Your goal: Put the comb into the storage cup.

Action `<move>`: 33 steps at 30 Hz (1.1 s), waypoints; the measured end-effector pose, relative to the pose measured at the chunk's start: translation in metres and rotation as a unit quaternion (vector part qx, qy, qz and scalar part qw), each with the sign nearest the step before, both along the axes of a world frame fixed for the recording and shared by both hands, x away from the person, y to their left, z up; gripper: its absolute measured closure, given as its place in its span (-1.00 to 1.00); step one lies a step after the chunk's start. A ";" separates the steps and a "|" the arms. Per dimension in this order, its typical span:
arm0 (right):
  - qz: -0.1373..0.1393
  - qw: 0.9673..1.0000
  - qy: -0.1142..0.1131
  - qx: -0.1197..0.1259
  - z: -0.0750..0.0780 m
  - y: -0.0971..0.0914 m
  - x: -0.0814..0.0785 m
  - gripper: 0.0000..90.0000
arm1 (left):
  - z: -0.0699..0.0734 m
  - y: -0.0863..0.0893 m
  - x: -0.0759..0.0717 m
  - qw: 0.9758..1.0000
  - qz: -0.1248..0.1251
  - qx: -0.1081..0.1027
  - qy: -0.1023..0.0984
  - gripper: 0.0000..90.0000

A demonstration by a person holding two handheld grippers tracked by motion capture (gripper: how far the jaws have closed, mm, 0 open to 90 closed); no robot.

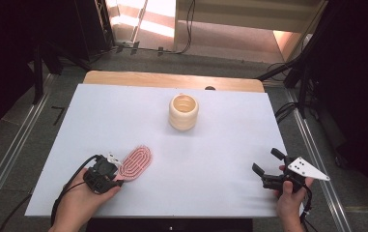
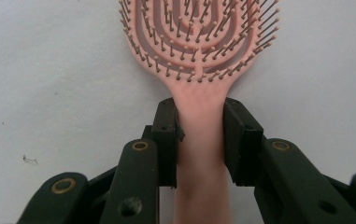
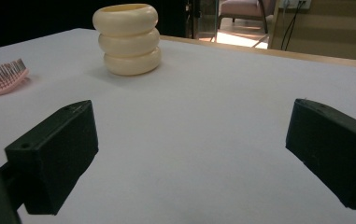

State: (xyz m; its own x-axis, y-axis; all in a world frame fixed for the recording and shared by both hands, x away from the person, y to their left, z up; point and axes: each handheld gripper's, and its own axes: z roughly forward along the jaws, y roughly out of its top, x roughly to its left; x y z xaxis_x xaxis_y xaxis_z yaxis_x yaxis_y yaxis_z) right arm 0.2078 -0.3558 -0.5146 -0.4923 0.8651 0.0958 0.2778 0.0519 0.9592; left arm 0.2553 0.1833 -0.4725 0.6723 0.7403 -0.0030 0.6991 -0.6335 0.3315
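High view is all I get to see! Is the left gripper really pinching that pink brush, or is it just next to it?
Observer: Pinching it. In the left gripper view both pads of the left gripper press the pink brush at its handle, just below the bristles.
Operator: Are the bristles facing up?
Observer: Yes, the little round tips point up, off the table.
Operator: What is the other gripper doing?
Observer: The right gripper stands wide open with nothing between its jaws, pointing across the table toward the cream ribbed cup.
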 end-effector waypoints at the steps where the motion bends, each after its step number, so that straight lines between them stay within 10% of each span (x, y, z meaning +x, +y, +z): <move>1: 0.000 1.000 0.000 0.000 0.000 0.000 0.000 -0.98 | 0.000 0.000 0.001 1.000 0.000 0.001 0.003 0.57; 33: -0.004 1.000 0.001 0.003 0.000 -0.001 0.000 -0.98 | 0.004 -0.003 0.008 1.000 -0.021 0.003 0.012 0.59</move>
State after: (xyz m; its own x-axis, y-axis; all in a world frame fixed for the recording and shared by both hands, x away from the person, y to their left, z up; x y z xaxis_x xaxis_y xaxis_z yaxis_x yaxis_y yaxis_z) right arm 0.2077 -0.3566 -0.5146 -0.4858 0.8682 0.1013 0.2803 0.0450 0.9589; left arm 0.2636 0.1798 -0.4685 0.7026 0.7114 -0.0165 0.6798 -0.6642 0.3111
